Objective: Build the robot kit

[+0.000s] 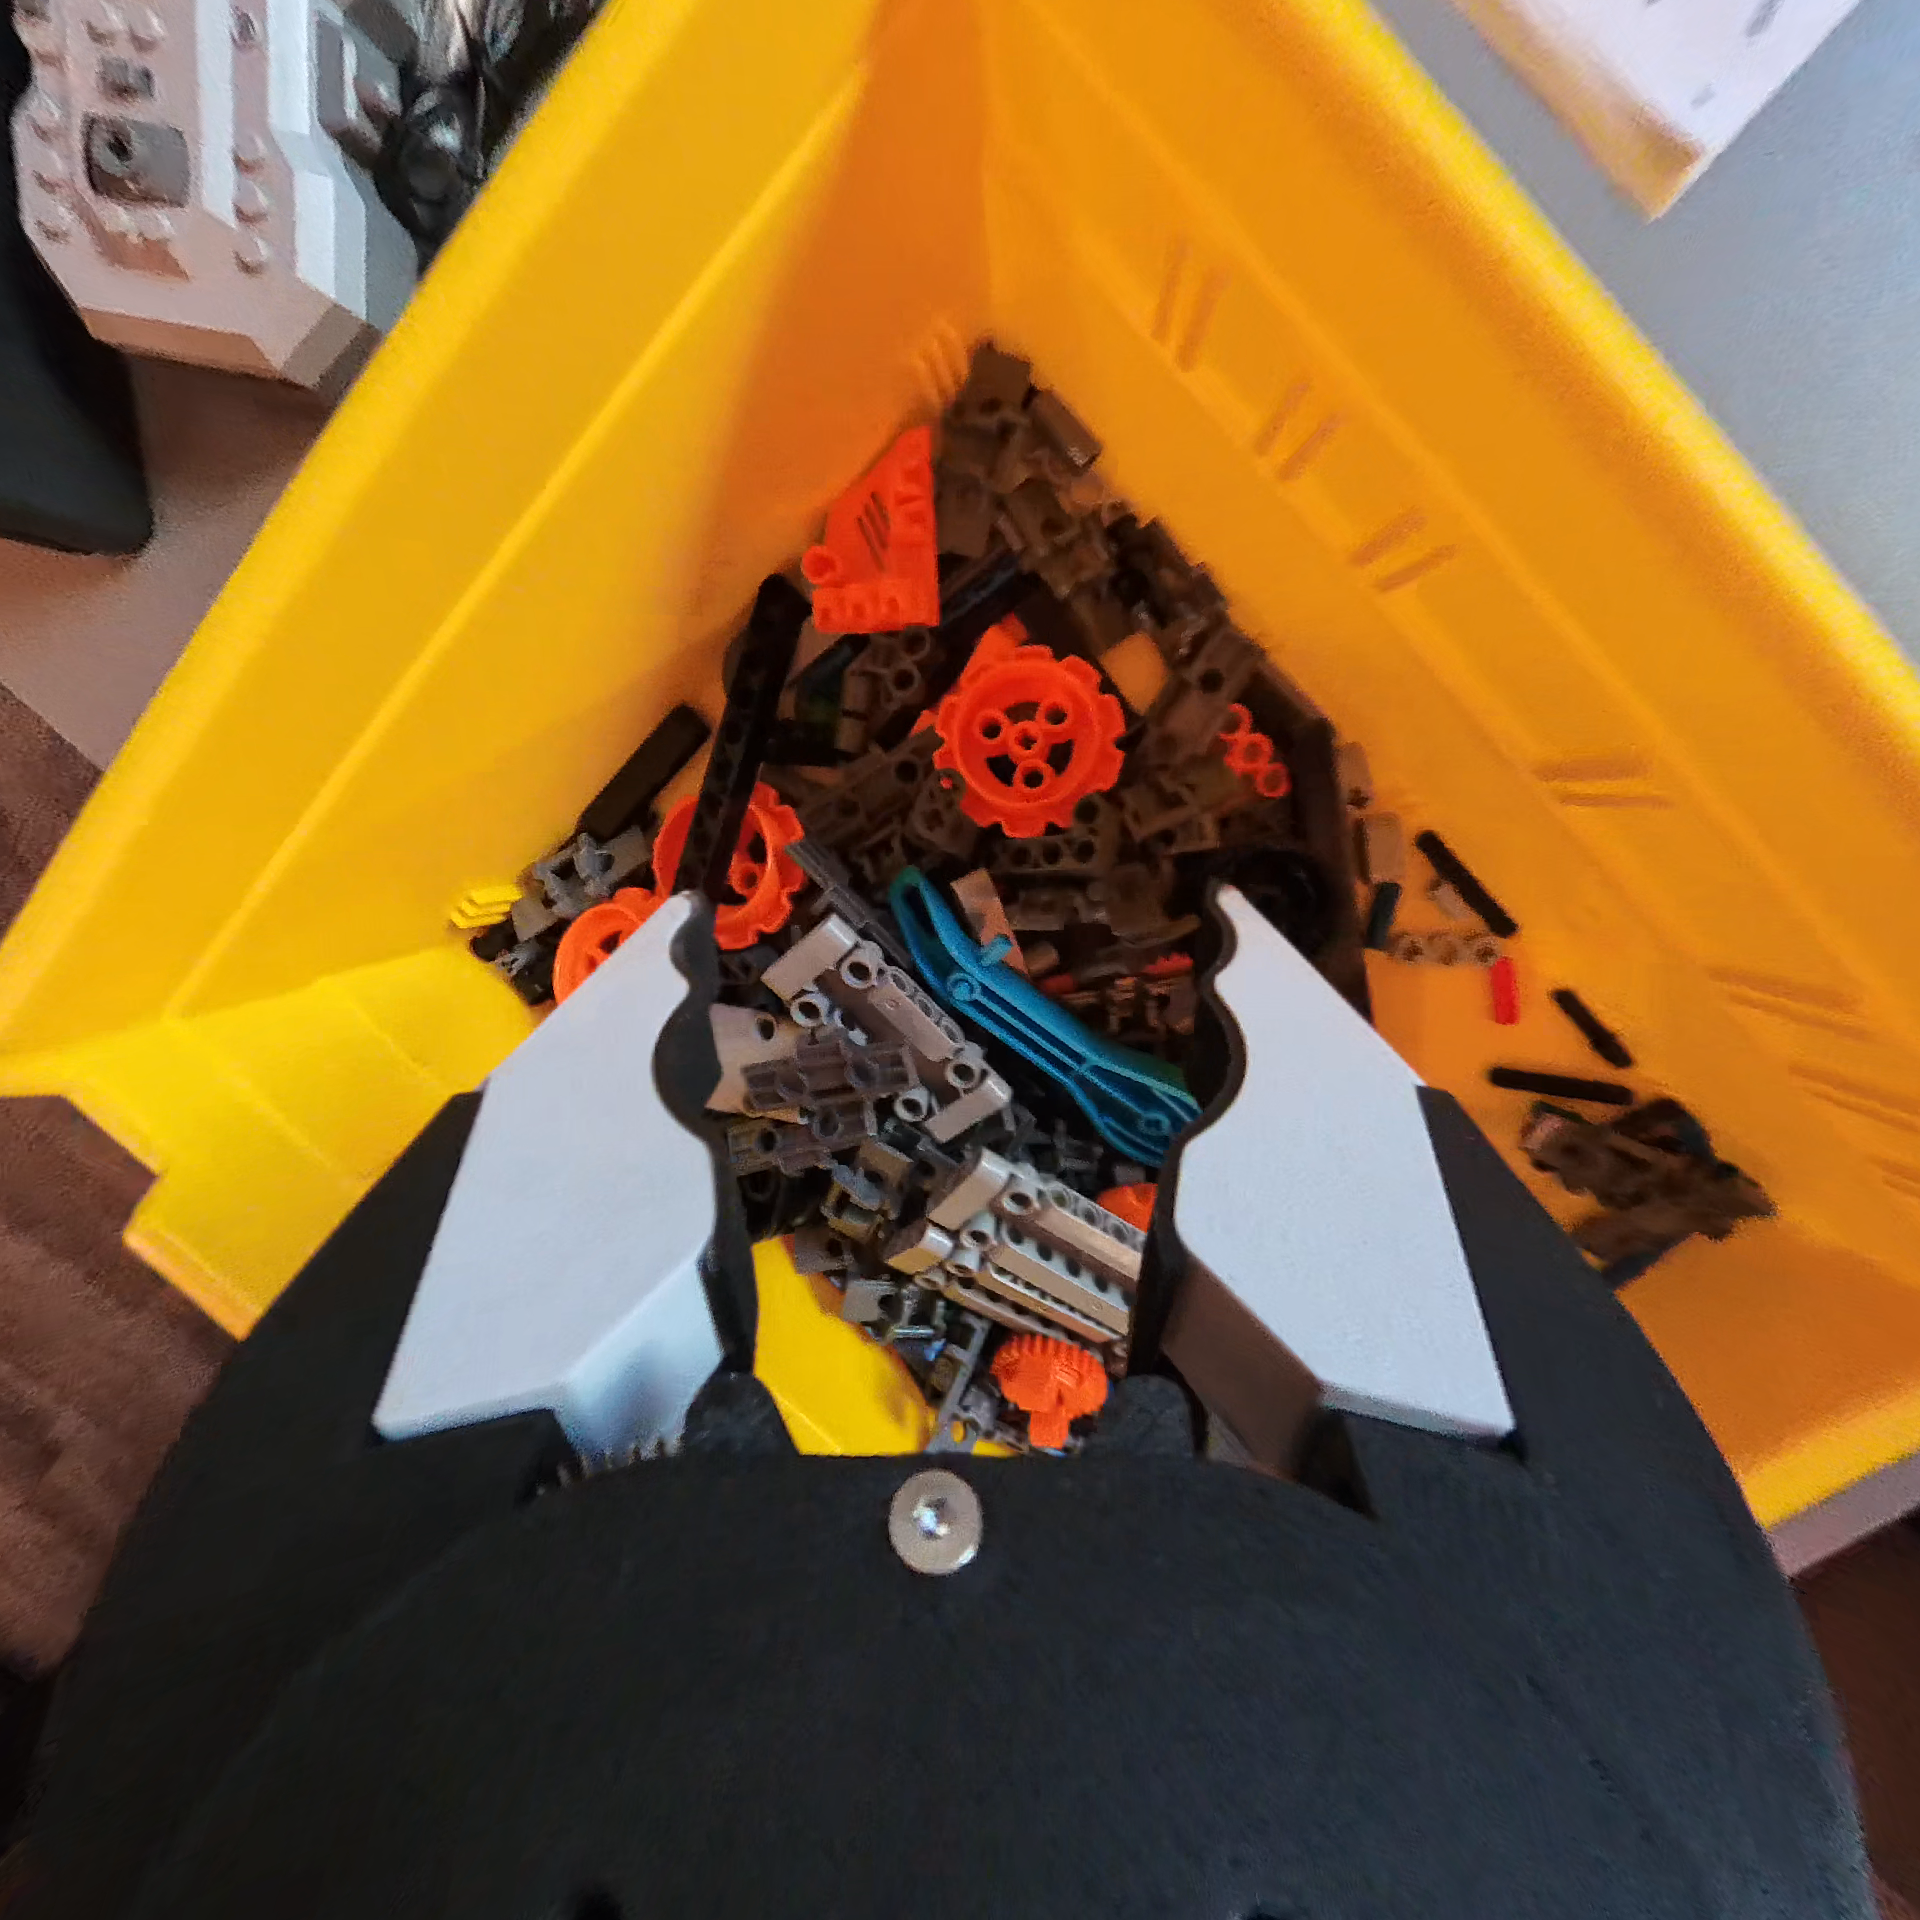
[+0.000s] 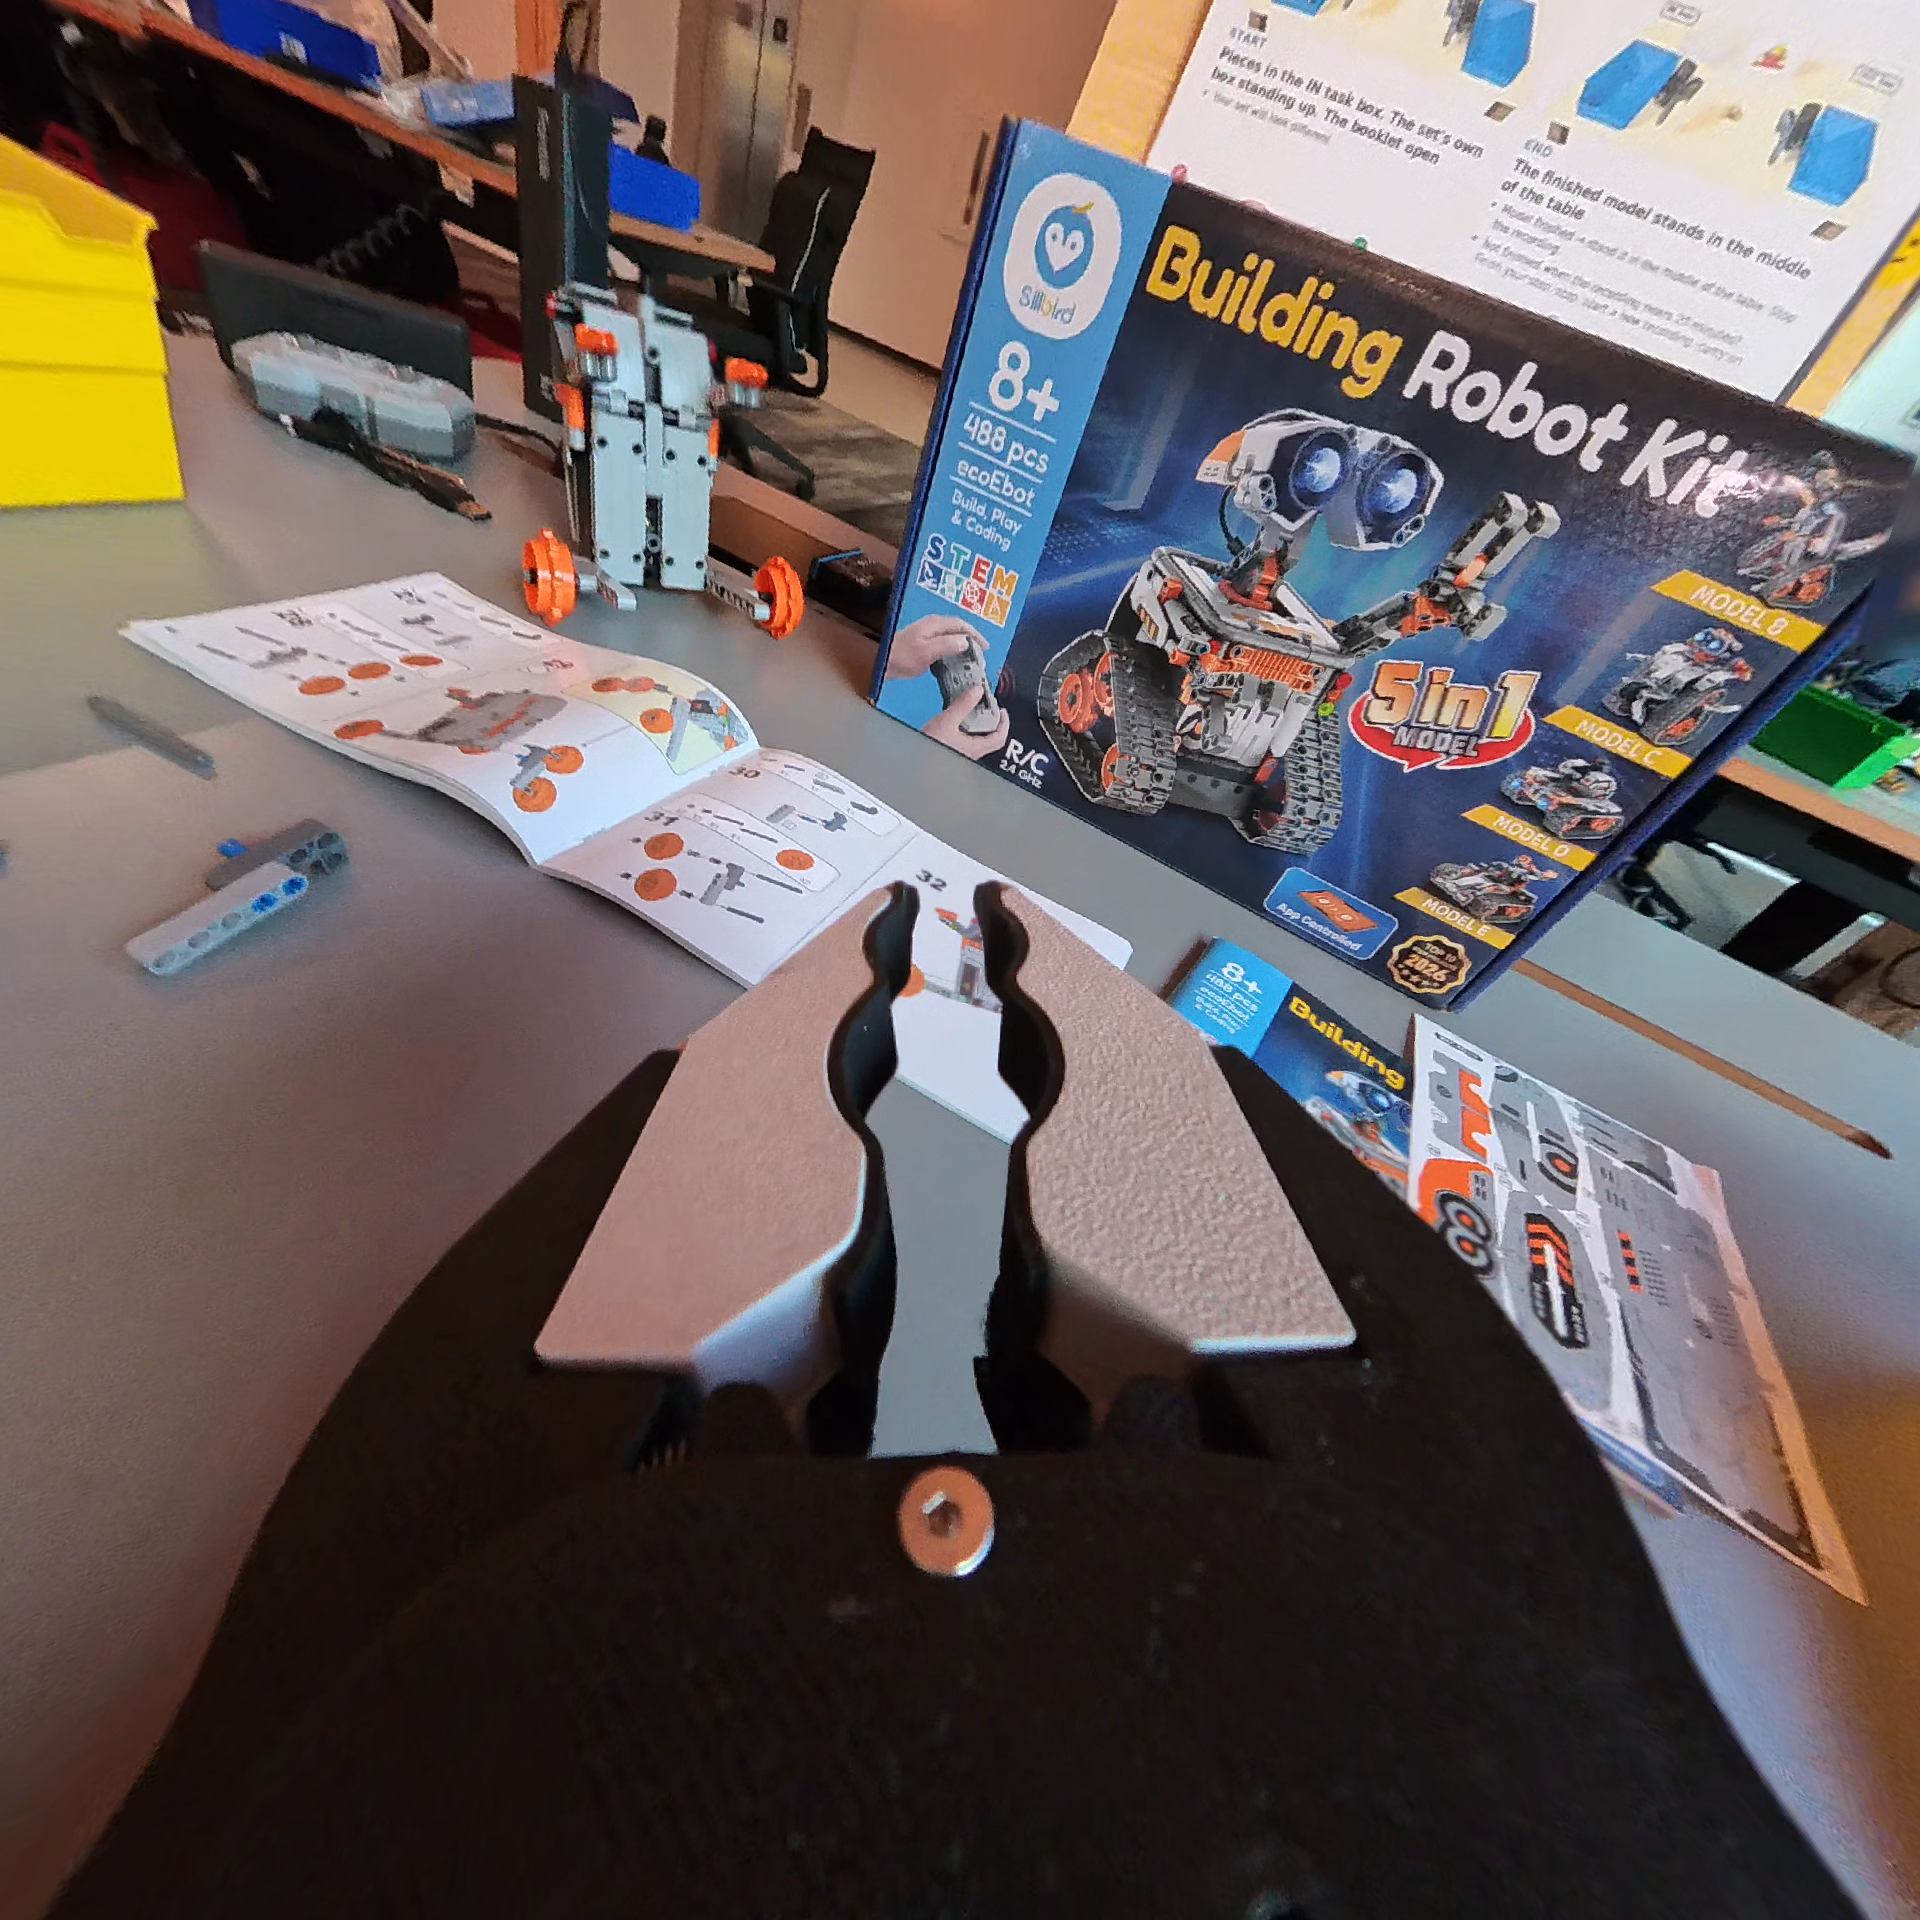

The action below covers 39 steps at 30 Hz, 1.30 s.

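Observation:
My left gripper is open and empty, held over a yellow bin that holds a pile of building pieces: orange gear wheels, grey beams, a blue curved piece and dark connectors. The grey beams and the blue piece lie between its fingers. My right gripper is nearly shut with a narrow gap and holds nothing, low over the grey table. Its tips point at an open instruction booklet. A partly built grey and orange model stands behind the booklet.
A blue kit box stands upright right of the booklet. A sticker sheet and a small leaflet lie at the right. A grey beam with blue pins lies at the left. The yellow bin shows far left. The grippers' ends are close to 50 centimetres from one another.

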{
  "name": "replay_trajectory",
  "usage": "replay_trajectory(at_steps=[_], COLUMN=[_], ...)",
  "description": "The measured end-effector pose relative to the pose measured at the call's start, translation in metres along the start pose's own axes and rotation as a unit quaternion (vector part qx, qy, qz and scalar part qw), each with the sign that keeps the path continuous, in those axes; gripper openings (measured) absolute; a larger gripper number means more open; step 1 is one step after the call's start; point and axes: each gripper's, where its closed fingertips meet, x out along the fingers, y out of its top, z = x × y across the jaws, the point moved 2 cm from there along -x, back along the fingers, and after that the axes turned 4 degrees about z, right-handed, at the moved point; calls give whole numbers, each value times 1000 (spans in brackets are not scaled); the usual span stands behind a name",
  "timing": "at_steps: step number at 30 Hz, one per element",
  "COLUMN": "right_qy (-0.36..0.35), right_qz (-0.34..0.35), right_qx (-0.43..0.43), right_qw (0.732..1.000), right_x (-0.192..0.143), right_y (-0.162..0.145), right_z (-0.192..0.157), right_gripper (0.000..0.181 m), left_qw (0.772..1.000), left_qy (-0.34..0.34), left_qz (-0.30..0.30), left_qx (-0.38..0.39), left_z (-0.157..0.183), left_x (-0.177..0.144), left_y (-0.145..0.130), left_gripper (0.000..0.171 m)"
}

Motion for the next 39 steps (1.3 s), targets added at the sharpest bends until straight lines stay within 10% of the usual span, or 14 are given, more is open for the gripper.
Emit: replay_trajectory(at_steps=[13,17,20,32,39], right_qy=[12,12,14,5,1], right_qz=[-13,-20,-21,-36,-51], right_qx=[0,-3,-6,-17,-24], right_qw=[1000,1000,1000,999,998], right_x=[3,4,5,6,8], right_y=[-3,-6,-6,-11,-17], right_z=[-5,-6,-7,-6,-6], right_gripper=[12,12,11,12,11], left_qw=[998,994,992,987,994], left_qy=[16,-36,-71,-51,-43], left_qz=[-49,-91,-83,33,-8], left_qx=[-45,-50,-69,-147,-102], left_z=[-12,12,31,-9,5], left_x=[22,0,-21,-19,33], left_y=[-6,-29,-39,1,5], left_gripper=[84,8,4,75,71])
